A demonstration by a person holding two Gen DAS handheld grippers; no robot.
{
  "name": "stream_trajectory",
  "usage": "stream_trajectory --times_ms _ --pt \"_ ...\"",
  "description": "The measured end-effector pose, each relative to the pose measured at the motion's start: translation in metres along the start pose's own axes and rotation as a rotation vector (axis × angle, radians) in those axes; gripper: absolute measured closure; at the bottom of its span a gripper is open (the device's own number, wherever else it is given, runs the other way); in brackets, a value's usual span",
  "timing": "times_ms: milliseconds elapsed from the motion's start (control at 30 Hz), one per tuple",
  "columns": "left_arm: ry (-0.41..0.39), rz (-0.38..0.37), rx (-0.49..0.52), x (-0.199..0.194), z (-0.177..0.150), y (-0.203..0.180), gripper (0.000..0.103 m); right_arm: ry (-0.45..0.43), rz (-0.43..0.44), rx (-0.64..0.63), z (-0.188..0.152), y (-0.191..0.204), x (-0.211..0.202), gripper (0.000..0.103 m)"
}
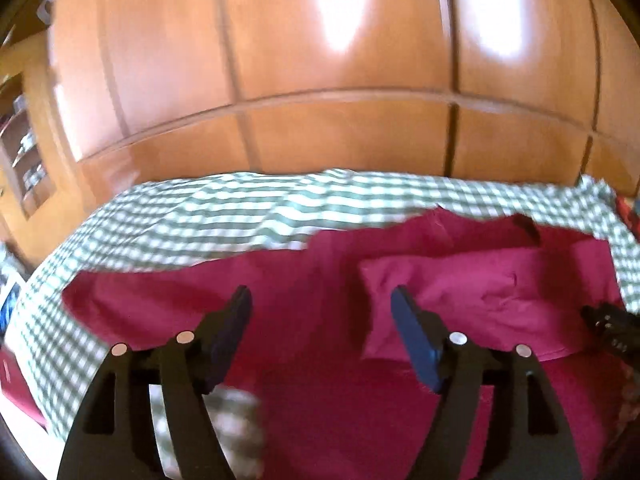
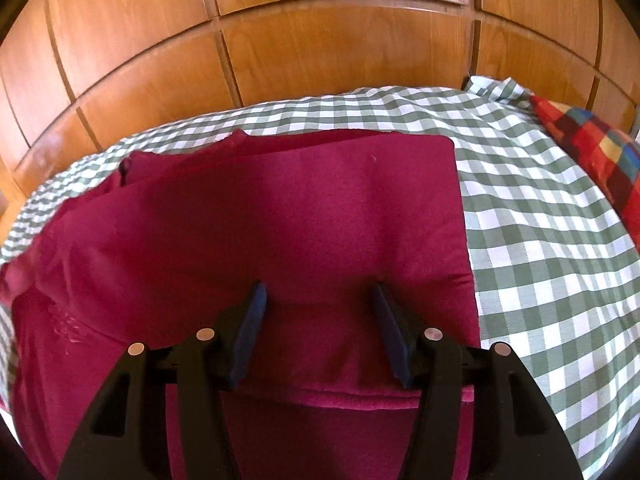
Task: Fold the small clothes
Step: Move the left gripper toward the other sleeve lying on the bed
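Garment: a dark pink top lies spread on a green-and-white checked cloth, partly folded, with one flap laid over the body.
Folded flap: in the left wrist view a lighter pink panel rests on top of the rest of the top, its edge running beside the right finger of the left tongs.
Left tongs: the left tongs stand wide open above the top, with only flat fabric seen beyond the gap; the pads grip nothing. This view is blurred.
Right tongs: the right tongs are about half open over the near part of the top, just behind its hem. The fabric lies flat between the fingers and is not pinched.
Other tool: a black part pokes in at the right edge of the left wrist view, over the top.
Background: wooden cabinet doors rise behind the cloth.
Right side: a bright multicoloured checked fabric lies at the far right edge of the cloth.
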State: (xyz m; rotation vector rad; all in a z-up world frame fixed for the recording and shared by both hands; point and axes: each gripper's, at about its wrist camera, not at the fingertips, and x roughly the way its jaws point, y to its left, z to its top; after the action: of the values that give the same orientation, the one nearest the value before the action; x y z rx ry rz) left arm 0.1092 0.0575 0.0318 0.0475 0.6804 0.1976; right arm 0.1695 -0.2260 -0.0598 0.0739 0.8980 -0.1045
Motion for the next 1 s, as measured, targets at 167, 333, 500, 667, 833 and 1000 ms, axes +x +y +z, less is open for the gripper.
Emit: stream_trajectory --times_ms 167,333,500,667,833,1000 --pt "-0.018 0.044 -0.113 -0.027 -0.011 0.046 0.026 -0.003 -0.071 -0.04 0.0 0.007 -0.001 0.042" --pt "0.011 0.078 -0.192 -0.038 -0.025 0.079 0.026 -0.009 -0.166 -0.076 0.0 0.014 -0.004 0.027" --pt "0.023 0.101 -0.23 -0.039 -0.035 0.099 0.026 -0.011 -0.208 -0.072 0.0 0.015 -0.007 0.022" --pt "0.033 0.116 -0.244 -0.036 -0.041 0.111 0.026 -0.029 -0.223 -0.069 -0.001 0.022 -0.017 0.022" --pt "0.045 0.13 -0.256 -0.034 -0.045 0.119 0.026 -0.069 -0.209 -0.092 -0.002 0.04 -0.03 0.021" --pt "0.046 0.142 -0.259 -0.033 -0.047 0.124 0.026 -0.088 -0.167 -0.136 -0.004 0.059 -0.04 0.019"
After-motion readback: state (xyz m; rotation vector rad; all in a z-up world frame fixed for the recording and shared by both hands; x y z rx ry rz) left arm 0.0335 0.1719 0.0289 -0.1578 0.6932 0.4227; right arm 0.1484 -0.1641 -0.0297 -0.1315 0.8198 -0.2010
